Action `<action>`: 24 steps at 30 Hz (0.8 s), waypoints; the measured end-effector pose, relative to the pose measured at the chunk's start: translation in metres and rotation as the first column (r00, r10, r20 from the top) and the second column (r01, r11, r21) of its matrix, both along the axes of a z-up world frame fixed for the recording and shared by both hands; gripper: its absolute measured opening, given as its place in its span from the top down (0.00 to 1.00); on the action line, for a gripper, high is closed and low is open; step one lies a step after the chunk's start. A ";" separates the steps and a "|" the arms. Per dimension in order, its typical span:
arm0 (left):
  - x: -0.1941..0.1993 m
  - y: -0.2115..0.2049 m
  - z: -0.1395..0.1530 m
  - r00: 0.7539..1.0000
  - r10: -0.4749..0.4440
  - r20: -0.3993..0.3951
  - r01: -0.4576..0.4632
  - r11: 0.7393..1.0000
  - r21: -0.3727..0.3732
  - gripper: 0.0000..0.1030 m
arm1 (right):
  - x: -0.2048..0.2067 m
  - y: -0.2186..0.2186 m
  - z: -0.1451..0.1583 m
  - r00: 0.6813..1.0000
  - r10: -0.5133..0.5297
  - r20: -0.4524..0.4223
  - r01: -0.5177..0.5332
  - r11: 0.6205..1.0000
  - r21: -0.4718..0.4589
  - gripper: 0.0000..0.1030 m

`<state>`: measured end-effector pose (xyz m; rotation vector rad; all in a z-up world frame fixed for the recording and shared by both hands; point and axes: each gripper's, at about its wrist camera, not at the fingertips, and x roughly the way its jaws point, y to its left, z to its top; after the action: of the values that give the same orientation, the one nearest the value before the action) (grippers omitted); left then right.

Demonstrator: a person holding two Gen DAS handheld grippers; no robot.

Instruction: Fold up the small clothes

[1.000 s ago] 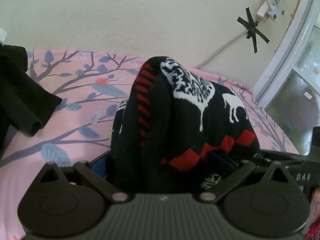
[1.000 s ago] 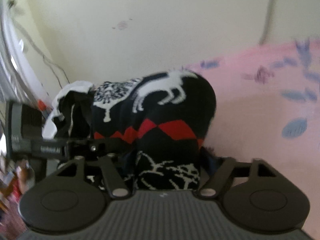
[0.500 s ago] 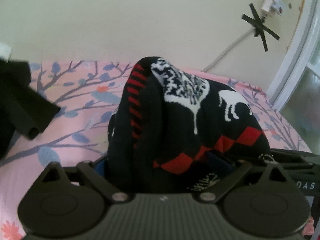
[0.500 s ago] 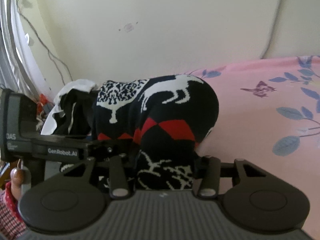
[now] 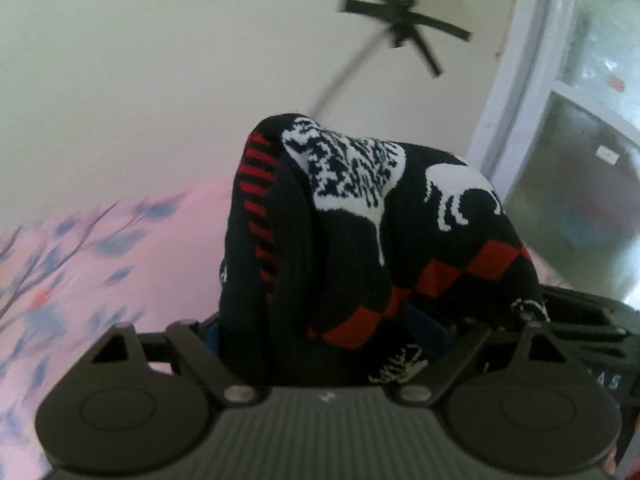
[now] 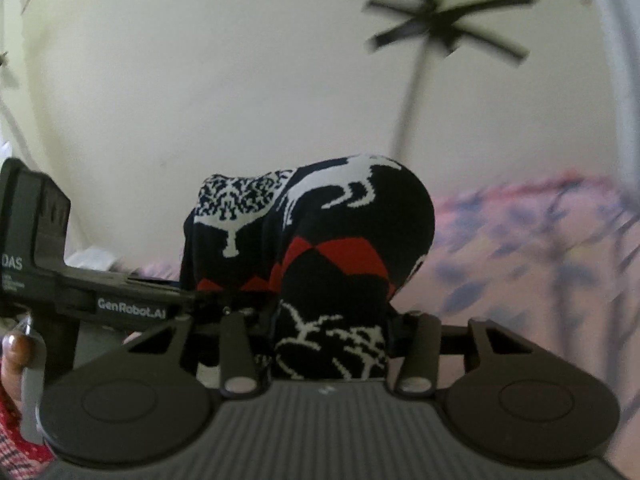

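Note:
A folded black knit sweater [image 5: 360, 240] with white deer and red diamonds bulges up between the jaws of my left gripper [image 5: 320, 324]. Those jaws are closing and stand wide around the bundle, pressing its sides. From the other side my right gripper [image 6: 330, 320] is shut on a narrower fold of the same sweater [image 6: 320, 232]. The cloth hides both grippers' fingertips. The right gripper's body [image 5: 580, 320] shows at the right edge of the left wrist view. The left gripper's body [image 6: 100, 300] crosses the left of the right wrist view. The sweater hangs above the pink sheet.
A pink bedsheet with blue branch print [image 5: 80, 248] lies below and to the sides. A cream wall carries a cable taped with black crosses [image 5: 404, 28]. A window frame [image 5: 520, 100] stands at the right. A hand and red checked sleeve [image 6: 16, 360] show at lower left.
Both grippers have carried the sweater sideways and a little up. The dark garment at the left has left the left wrist view. The right jaws have narrowed on the cloth.

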<state>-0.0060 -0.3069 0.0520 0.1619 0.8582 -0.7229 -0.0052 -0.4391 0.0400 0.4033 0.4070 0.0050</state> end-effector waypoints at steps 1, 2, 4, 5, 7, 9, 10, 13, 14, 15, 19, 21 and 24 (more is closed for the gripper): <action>0.006 -0.016 0.002 1.000 -0.017 -0.004 0.017 1.000 -0.010 0.16 | -0.001 -0.015 0.003 0.999 -0.038 0.015 0.038 0.999 -0.004 0.59; 0.012 -0.034 0.004 0.999 -0.035 -0.006 0.035 0.999 -0.021 0.17 | -0.003 -0.028 0.005 0.997 -0.069 0.027 0.069 0.998 -0.004 0.59; 0.023 -0.072 0.006 0.997 -0.072 0.003 0.072 0.997 -0.041 0.18 | -0.005 -0.056 0.009 0.986 -0.156 0.055 0.157 0.988 -0.010 0.59; 0.028 -0.090 0.004 0.997 -0.083 0.009 0.083 0.995 -0.050 0.18 | -0.007 -0.071 0.009 0.977 -0.201 0.066 0.203 0.979 -0.025 0.59; 0.038 -0.125 -0.004 0.996 -0.082 0.018 0.083 0.996 -0.040 0.18 | -0.004 -0.093 0.003 0.956 -0.289 0.057 0.292 0.954 -0.067 0.55; 0.045 -0.147 -0.022 0.998 -0.062 0.009 0.062 0.998 0.002 0.17 | 0.009 -0.112 -0.012 0.923 -0.384 -0.036 0.377 0.918 -0.124 0.35; 0.047 -0.154 -0.033 0.999 -0.041 -0.008 0.041 0.999 0.029 0.17 | 0.016 -0.118 -0.020 0.906 -0.411 -0.103 0.393 0.906 -0.159 0.31; 0.044 -0.149 -0.059 0.997 -0.004 -0.079 0.010 0.997 0.071 0.19 | 0.013 -0.129 -0.035 0.876 -0.450 -0.173 0.421 0.889 -0.181 0.26; 0.040 -0.144 -0.062 0.997 -0.001 -0.077 0.007 0.997 0.073 0.18 | 0.006 -0.130 -0.031 0.877 -0.452 -0.164 0.429 0.890 -0.154 0.25; 0.035 -0.137 -0.062 0.998 0.003 -0.060 0.001 0.997 0.079 0.18 | -0.003 -0.129 -0.027 0.873 -0.468 -0.140 0.450 0.882 -0.142 0.23; 0.013 -0.104 -0.041 0.999 0.040 0.003 -0.041 0.997 0.070 0.10 | -0.046 -0.100 -0.003 0.851 -0.525 -0.013 0.522 0.848 -0.093 0.13; -0.001 -0.090 -0.029 0.994 0.072 0.087 -0.080 0.993 0.092 0.00 | -0.068 -0.075 0.000 0.868 -0.496 0.016 0.496 0.867 -0.035 0.13; -0.020 -0.070 -0.020 0.985 0.094 0.143 -0.111 0.987 0.119 0.00 | -0.091 -0.026 -0.011 0.884 -0.467 0.014 0.467 0.884 0.019 0.13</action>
<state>-0.0258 -0.3769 0.0323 0.2757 0.7752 -0.5542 -0.0961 -0.4652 0.0292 0.5084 0.2825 -0.4607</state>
